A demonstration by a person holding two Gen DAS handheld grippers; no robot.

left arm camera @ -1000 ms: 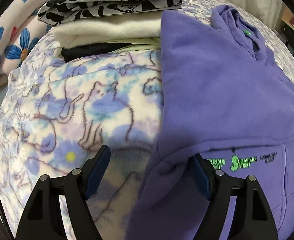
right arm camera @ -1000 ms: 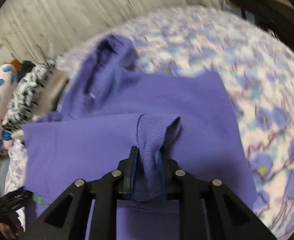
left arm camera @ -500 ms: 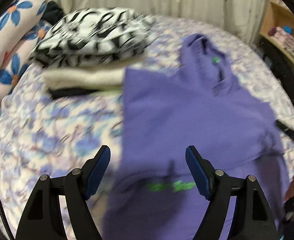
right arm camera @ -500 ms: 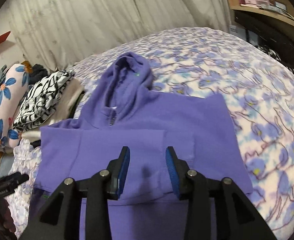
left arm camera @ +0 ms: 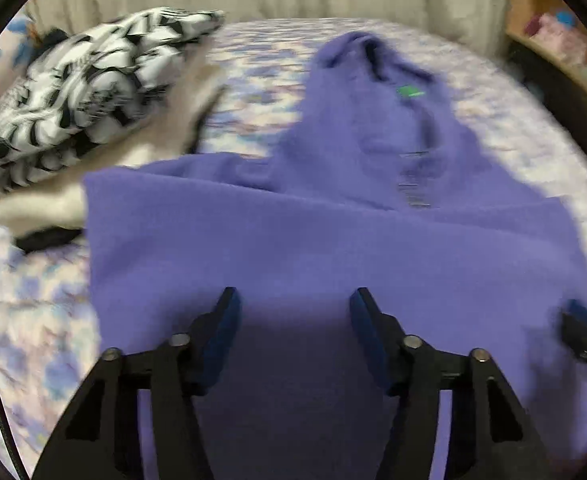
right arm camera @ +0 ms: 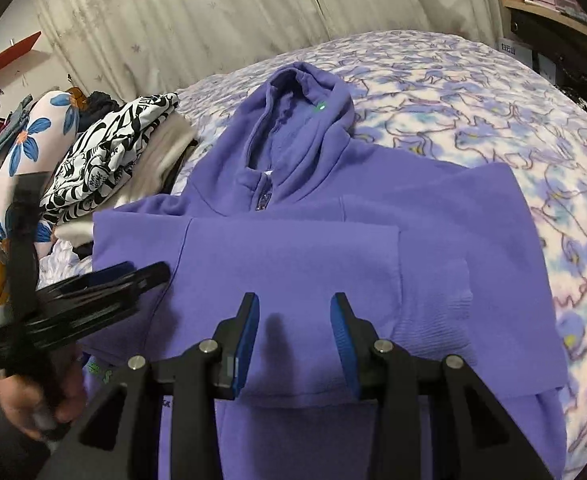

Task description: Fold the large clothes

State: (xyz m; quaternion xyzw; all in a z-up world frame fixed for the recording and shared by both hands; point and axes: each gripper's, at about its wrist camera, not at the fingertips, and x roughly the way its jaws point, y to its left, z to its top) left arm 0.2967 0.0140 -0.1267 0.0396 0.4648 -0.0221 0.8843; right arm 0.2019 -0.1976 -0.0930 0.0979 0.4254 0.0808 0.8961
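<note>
Purple hoodie (right arm camera: 293, 248) part-folded on the bed (right arm camera: 533, 92), both claws spread and empty.

Both sleeves look folded in across the chest, hood at the far end; judging by this, the body still needs folding up from the near hem. The left claw (left arm camera: 293, 312) and right claw (right arm camera: 295, 312) hover over its near half, gripping nothing. A stack of folded clothes (right arm camera: 109, 152) sits far left. No containers are visible.
</note>
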